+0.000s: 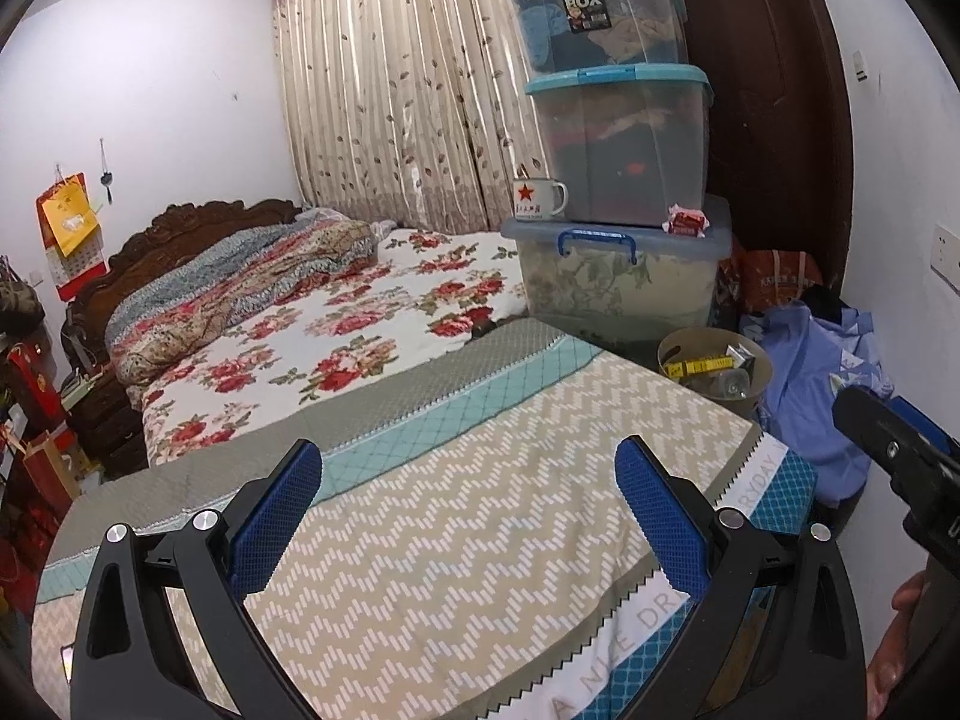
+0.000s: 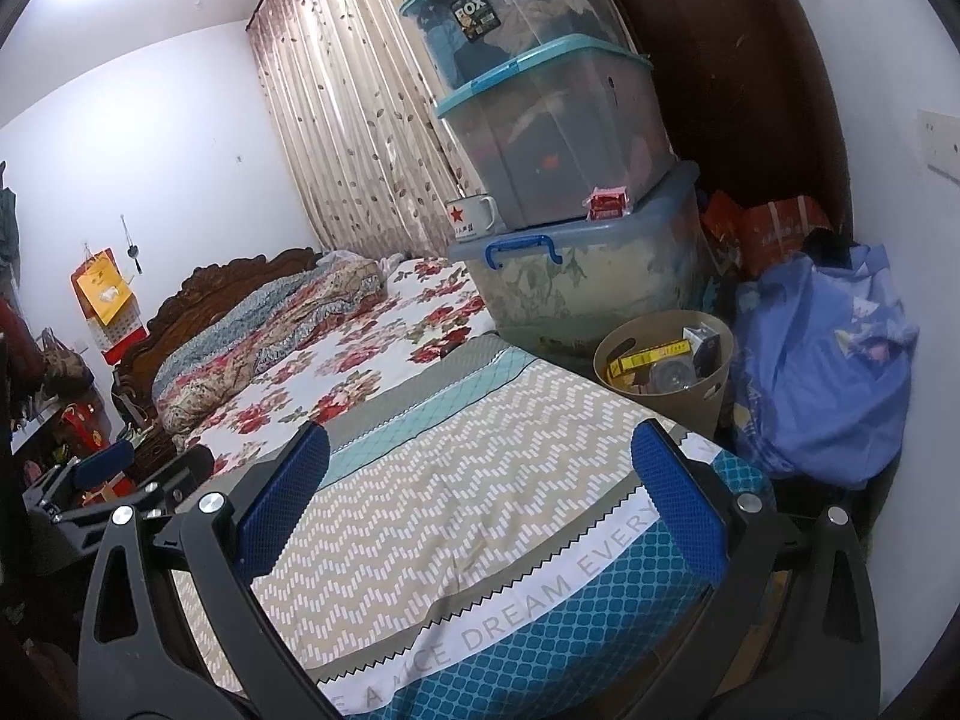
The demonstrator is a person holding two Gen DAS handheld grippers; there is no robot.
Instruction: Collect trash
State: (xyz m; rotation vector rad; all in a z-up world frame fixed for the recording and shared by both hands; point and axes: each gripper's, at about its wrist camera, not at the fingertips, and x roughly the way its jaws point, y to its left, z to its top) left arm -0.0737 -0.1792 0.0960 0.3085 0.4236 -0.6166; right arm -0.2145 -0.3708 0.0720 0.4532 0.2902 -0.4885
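A tan wastebasket (image 1: pixel 714 369) stands on the floor past the bed's far corner, holding a yellow tape-like strip, a clear bottle and small boxes; it also shows in the right wrist view (image 2: pixel 663 369). A red and white wrapper (image 1: pixel 687 221) lies on the lid of the bottom storage box, also seen in the right wrist view (image 2: pixel 607 202). My left gripper (image 1: pixel 471 516) is open and empty over the zigzag blanket (image 1: pixel 480 540). My right gripper (image 2: pixel 480 501) is open and empty over the same blanket (image 2: pixel 456 516), and appears at the right edge of the left wrist view (image 1: pixel 900 456).
Three stacked clear storage boxes (image 1: pixel 618 138) stand on the bed corner with a white enamel mug (image 1: pixel 537 198). A blue cloth bundle (image 2: pixel 822 366) sits by the wall right of the basket. A dark door (image 1: pixel 774 90) is behind. A folded floral quilt (image 1: pixel 240 294) lies near the headboard.
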